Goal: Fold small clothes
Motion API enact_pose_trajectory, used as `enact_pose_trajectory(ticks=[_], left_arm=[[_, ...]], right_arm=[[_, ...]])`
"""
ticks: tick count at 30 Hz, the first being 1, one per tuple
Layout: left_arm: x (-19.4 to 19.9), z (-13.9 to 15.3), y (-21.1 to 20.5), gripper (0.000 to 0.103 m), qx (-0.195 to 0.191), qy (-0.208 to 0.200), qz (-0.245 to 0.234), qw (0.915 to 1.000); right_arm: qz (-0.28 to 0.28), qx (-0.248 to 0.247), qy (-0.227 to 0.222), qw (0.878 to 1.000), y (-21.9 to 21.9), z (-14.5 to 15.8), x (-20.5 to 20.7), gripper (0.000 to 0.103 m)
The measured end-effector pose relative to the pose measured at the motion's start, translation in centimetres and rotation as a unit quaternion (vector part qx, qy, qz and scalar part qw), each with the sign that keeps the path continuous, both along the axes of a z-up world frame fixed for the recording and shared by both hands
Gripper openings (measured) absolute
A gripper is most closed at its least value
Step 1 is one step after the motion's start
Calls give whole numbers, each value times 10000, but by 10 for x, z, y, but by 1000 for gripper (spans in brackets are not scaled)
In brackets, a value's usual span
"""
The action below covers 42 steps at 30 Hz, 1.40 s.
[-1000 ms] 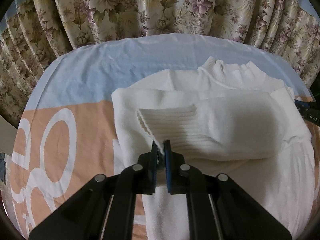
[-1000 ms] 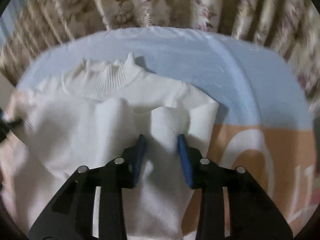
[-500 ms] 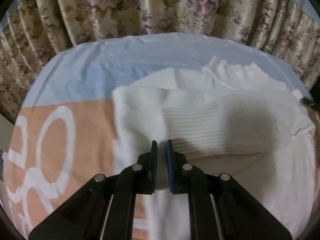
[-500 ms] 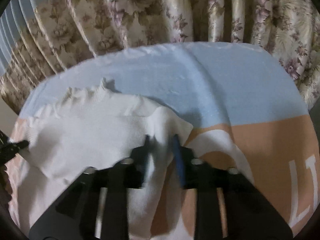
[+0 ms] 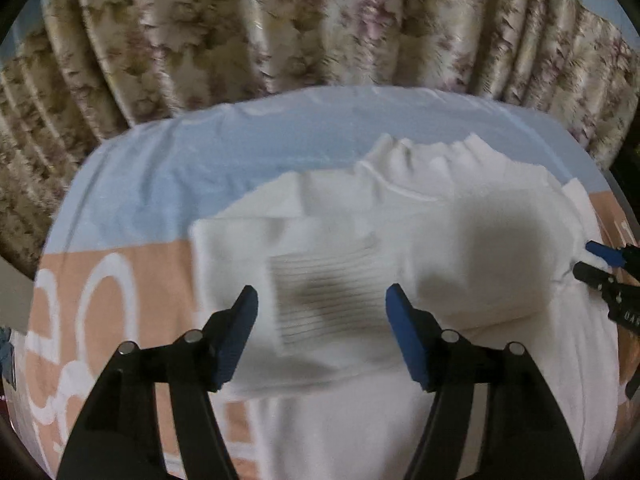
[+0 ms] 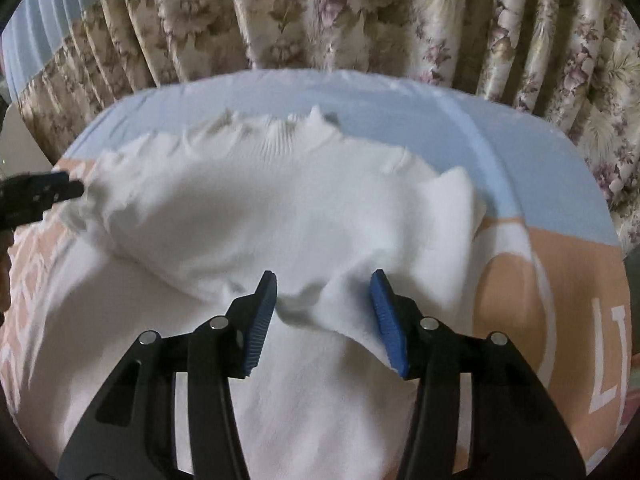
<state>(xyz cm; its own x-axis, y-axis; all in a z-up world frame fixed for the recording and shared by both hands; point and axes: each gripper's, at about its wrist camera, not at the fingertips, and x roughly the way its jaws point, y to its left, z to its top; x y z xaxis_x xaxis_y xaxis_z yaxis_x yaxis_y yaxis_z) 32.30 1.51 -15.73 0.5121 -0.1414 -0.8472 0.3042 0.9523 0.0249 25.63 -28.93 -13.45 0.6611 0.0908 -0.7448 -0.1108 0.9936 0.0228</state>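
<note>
a flowered curtain (image 6: 360, 12) hangs behind the bed (image 6: 400, 96), whose cover is blue and peach. the white sweater (image 6: 280, 216) lies on it, collar toward twelve o'clock, both sleeves folded across its body. the left gripper (image 5: 322, 304) is opening its fingers over the ribbed cuff (image 5: 324, 292), not pressing it. the right gripper (image 6: 323, 294) is opening too, a fold of sleeve loose between its fingers.
</note>
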Motion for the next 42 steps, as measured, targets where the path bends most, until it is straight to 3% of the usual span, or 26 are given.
enact_pose_trajectory(ticks=[2,3,4,10,11,17,19,25,27,28,30,31,35,38,42], left_arm=[[7,-13,-8,60,-60,193,-67,9998],[10,-20,-11,49,-88,285,-89,9995],[12,-26,-13,30,-78,353,-103,9993],[5,-24,-16,9,88,183,-227,9995],[5,-24,-15,0,89,166,-213,9996],[-9,-9,13,0,581,-265,57,9979],[-9,-13,25,0,666,-190,137,9975],[-10,-10,39,2,91,26,253,9996],[-9,-7,33,3,76,-2,218,9997],[-7,-5,28,7,72,-17,189,9998],[-5,-3,19,33,30,-30,119,9999],[-4,-2,14,52,-9,-44,107,9999],[1,0,5,63,-198,-65,43,9998],[9,-7,10,63,-496,163,109,9986],[17,-19,13,62,-632,317,207,9973]], right_arm=[[-31,7,-6,10000,1,-4,-3,52],[-47,34,-11,10000,0,-4,-5,52],[-60,67,-4,10000,-1,-5,-5,53],[-62,110,9,9999,-1,-6,-1,57],[-66,100,4,9999,-1,-6,-1,57],[-121,-20,-454,9989,10,11,-8,62],[-105,-252,-632,9976,16,15,-8,63],[-146,-413,-676,9967,19,13,-3,68],[-212,-440,-678,9965,18,14,-4,72],[-235,-499,-652,9963,17,14,-4,72],[-351,-697,-584,9952,16,15,-3,72],[-422,-796,-535,9945,16,16,-4,73],[-642,-1041,-509,9912,11,25,-5,75],[-788,-1201,-645,9875,7,32,-8,83],[-788,-1053,-629,9893,1,33,-9,84]])
